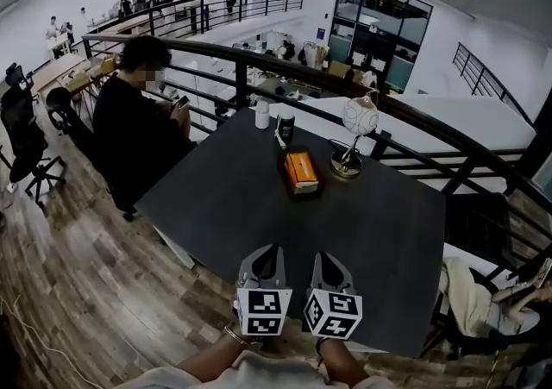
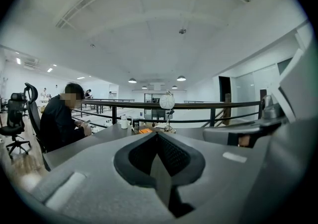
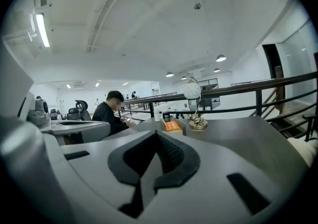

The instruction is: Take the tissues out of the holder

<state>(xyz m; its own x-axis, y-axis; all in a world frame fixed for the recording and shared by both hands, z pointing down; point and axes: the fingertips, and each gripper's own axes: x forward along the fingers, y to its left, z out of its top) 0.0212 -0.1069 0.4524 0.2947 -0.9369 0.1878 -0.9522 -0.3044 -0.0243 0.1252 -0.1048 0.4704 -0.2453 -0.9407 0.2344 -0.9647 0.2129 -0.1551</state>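
Observation:
An orange tissue pack sits in a dark holder (image 1: 301, 171) on the far half of the black table (image 1: 259, 215). It also shows small in the left gripper view as the tissue holder (image 2: 144, 130) and in the right gripper view as the tissue holder (image 3: 173, 125). Both grippers hover side by side above the table's near edge, well short of the holder. My left gripper (image 1: 268, 254) has its jaws together with nothing between them. My right gripper (image 1: 323, 260) is shut and empty too.
A globe-shaped ornament on a round base (image 1: 354, 144) stands right of the holder. A white cup (image 1: 262, 114) and a dark cup (image 1: 285, 127) stand at the far edge. A person in black (image 1: 138, 120) sits at the table's left side. A black railing (image 1: 414, 120) runs behind.

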